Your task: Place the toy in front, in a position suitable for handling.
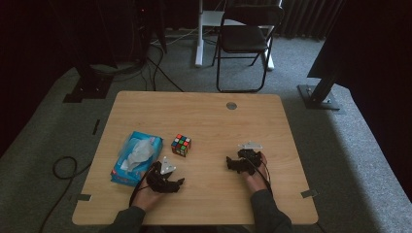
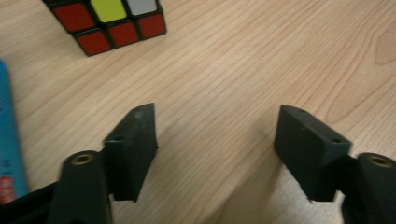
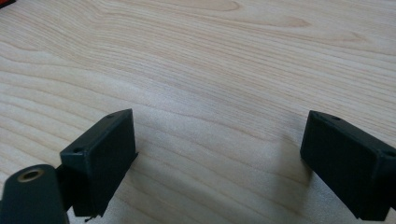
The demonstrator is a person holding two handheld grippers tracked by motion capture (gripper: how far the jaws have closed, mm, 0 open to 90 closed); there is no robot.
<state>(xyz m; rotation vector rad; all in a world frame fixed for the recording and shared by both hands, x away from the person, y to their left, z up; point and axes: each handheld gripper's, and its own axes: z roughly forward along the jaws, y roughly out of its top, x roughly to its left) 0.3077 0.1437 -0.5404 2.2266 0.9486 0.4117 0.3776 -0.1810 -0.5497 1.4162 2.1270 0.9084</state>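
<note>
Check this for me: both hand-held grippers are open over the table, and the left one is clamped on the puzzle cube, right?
Not quite. The left hand-held gripper is open and holds nothing; the puzzle cube lies ahead of its jaws, untouched, as the left gripper view shows. The right hand-held gripper is open over the table.

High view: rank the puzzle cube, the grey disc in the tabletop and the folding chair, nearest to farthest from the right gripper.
From the right gripper:
1. Puzzle cube, on the table to its left, slightly farther up.
2. Grey disc, set in the tabletop near the far edge, straight ahead.
3. Folding chair, on the carpet beyond the table's far edge.
</note>
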